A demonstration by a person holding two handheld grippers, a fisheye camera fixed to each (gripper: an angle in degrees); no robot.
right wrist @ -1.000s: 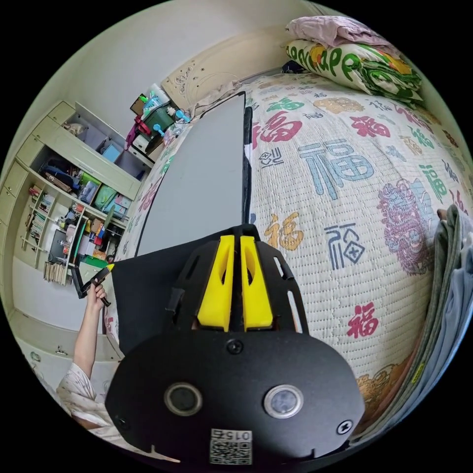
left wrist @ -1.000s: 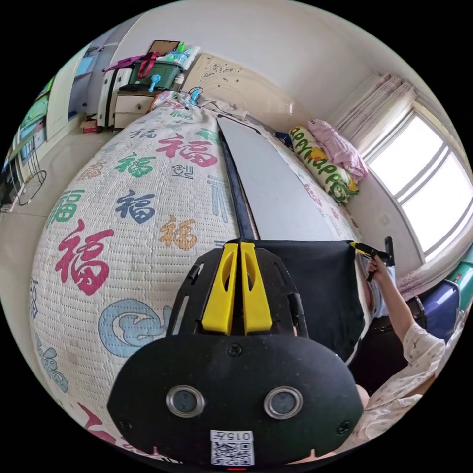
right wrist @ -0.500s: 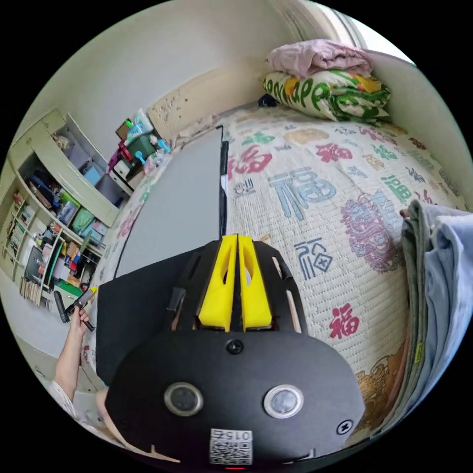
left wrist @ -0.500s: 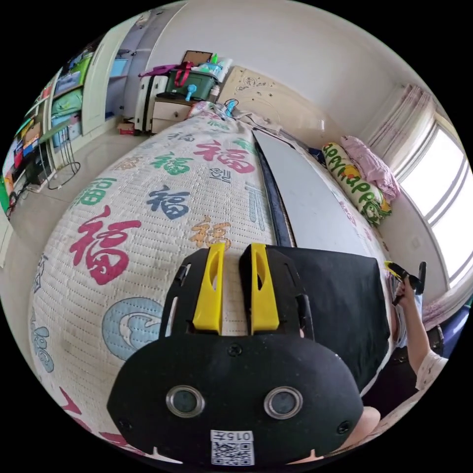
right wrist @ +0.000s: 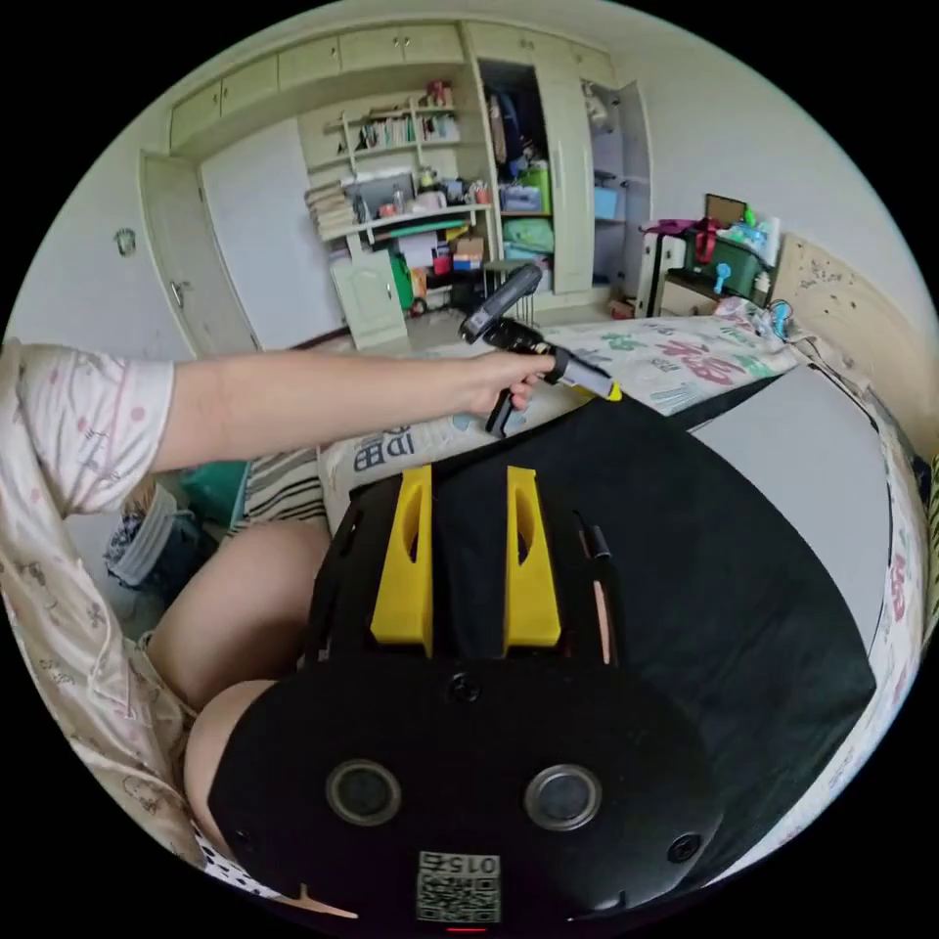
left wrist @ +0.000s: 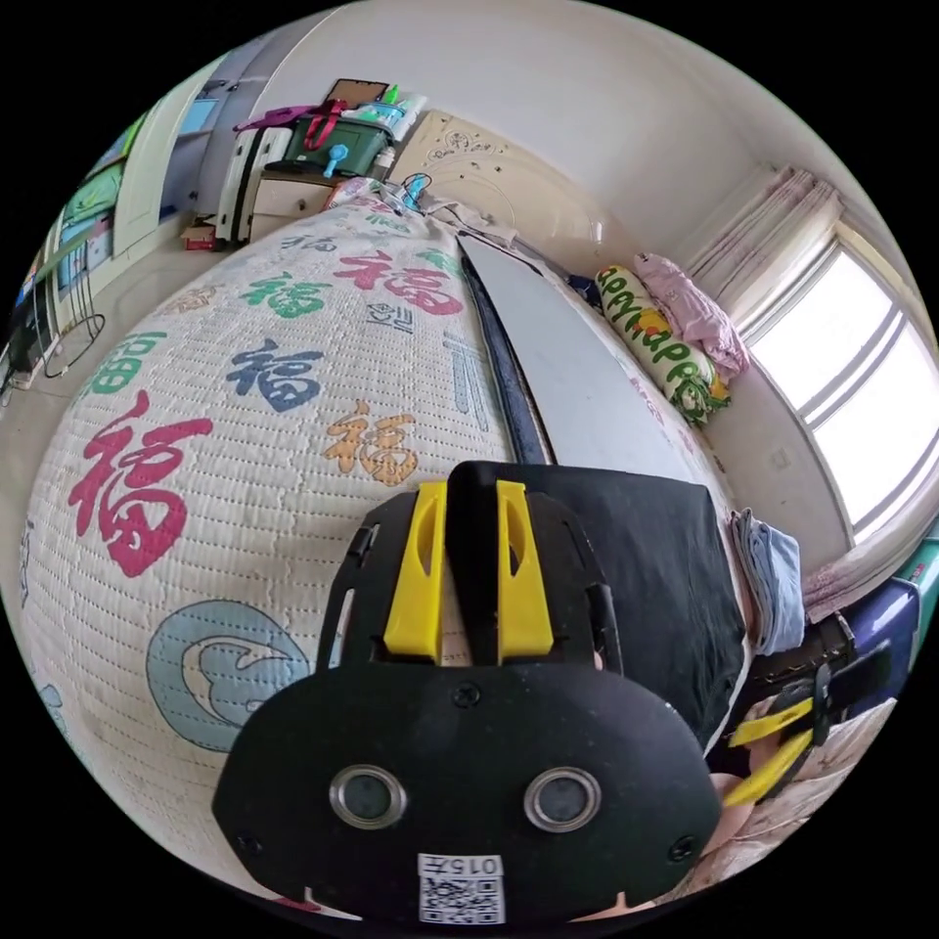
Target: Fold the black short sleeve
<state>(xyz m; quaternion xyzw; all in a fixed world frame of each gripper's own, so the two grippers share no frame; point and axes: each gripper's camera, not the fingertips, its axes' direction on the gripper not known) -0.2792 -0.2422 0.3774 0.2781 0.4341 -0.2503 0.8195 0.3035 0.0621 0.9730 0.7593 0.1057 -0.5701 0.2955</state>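
Status: the black short-sleeve shirt [left wrist: 626,577] lies flat as a smooth dark rectangle on the quilted bedspread printed with coloured characters [left wrist: 245,411], its far edge over the long grey board [left wrist: 567,362] that runs up the bed. In my judgement the first folds are made and at least one more remains before it is a compact packet.

My left gripper [left wrist: 468,572] has its yellow jaws narrowly parted, with the shirt's near corner edge standing between them; I cannot tell whether both press on it. My right gripper [right wrist: 469,562] sits low over the opposite edge, jaws parted, black cloth showing in the gap; contact is not confirmed. In the right gripper view the hand [right wrist: 504,377] holding the left tool reaches across to the far corner
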